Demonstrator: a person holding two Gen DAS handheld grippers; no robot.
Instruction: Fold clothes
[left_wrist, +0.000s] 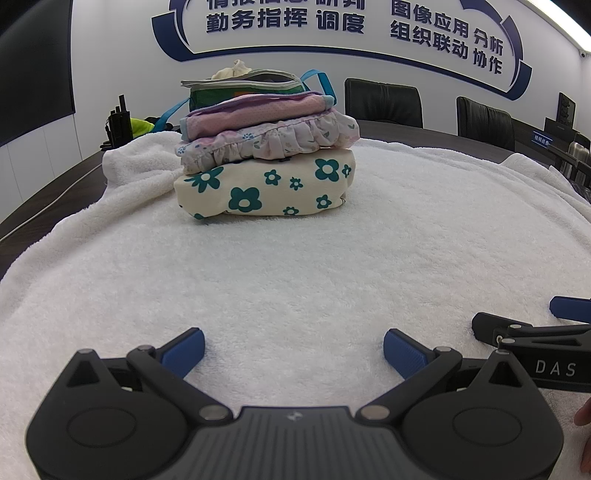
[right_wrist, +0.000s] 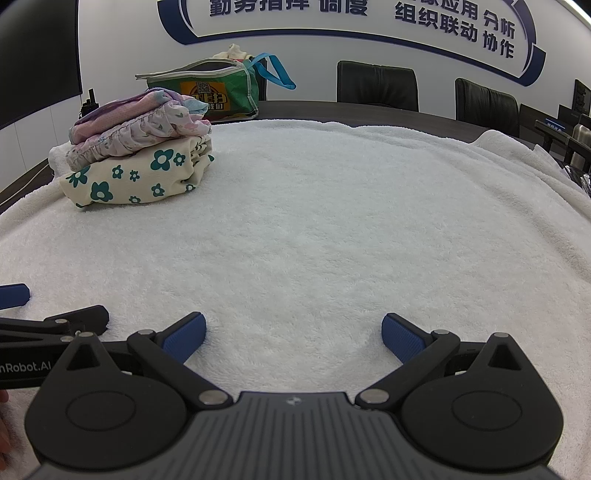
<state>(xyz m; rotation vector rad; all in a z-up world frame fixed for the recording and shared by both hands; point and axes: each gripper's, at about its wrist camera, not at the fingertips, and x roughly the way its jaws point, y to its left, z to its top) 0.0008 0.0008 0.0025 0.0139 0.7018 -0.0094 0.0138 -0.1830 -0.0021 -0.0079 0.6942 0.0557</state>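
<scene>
White fluffy towel (left_wrist: 295, 258) covers the tabletop, and a stack of folded clothes (left_wrist: 266, 162) sits toward its far left, cream flower-print piece (right_wrist: 136, 177) at the bottom. Left gripper (left_wrist: 293, 350) and right gripper (right_wrist: 293, 336) rest side by side near the front, both spread wide, holding nothing. Green bag (right_wrist: 218, 92) stands behind the stack.

The left gripper (left_wrist: 293, 349) has a black body with round pivot covers, silver screws and ribbed blue pads (left_wrist: 402, 352); the right gripper (right_wrist: 293, 334) looks identical; its side carries white "DAS" lettering.
</scene>
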